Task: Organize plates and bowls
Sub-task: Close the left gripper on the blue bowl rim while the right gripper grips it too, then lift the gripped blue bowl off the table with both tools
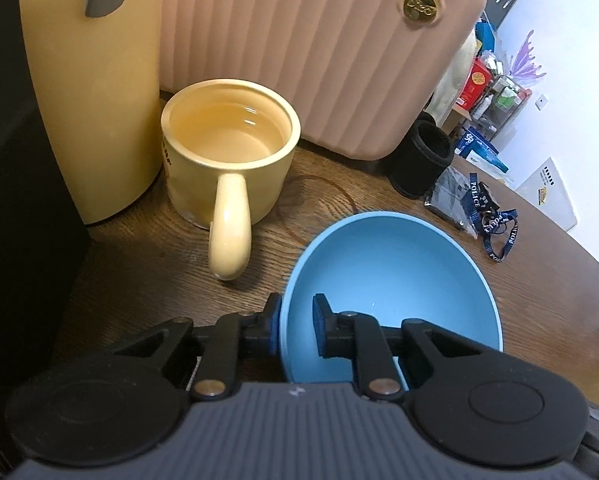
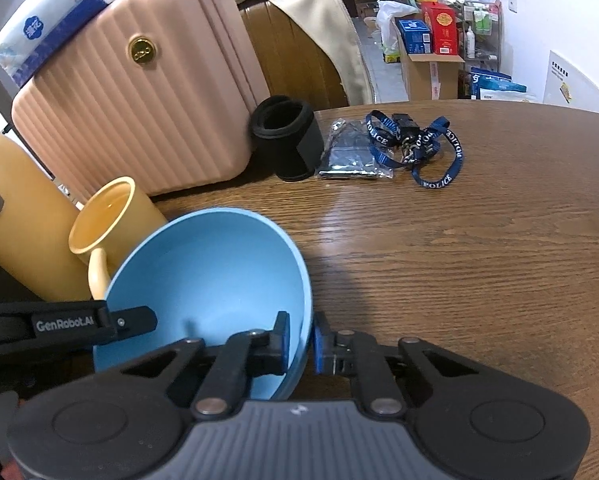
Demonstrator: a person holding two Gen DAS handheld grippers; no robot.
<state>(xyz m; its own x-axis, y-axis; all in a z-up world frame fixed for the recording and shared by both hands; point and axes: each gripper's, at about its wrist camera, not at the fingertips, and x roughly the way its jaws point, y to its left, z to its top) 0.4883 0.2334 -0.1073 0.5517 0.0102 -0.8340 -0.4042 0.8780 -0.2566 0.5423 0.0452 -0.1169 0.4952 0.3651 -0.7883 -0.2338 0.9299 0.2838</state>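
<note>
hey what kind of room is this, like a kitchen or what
Probably a lived-in home room, not clearly a kitchen: a wooden table holds a pink suitcase and a yellow mug, with boxes and a cluttered rack behind.

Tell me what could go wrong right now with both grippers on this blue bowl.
The left gripper and right gripper each straddle the blue bowl's thin rim on opposite sides; uneven pulling could make it slip or tip. The yellow mug, filled with liquid, stands close beside it, so a sideways swing might knock it and spill.
</note>
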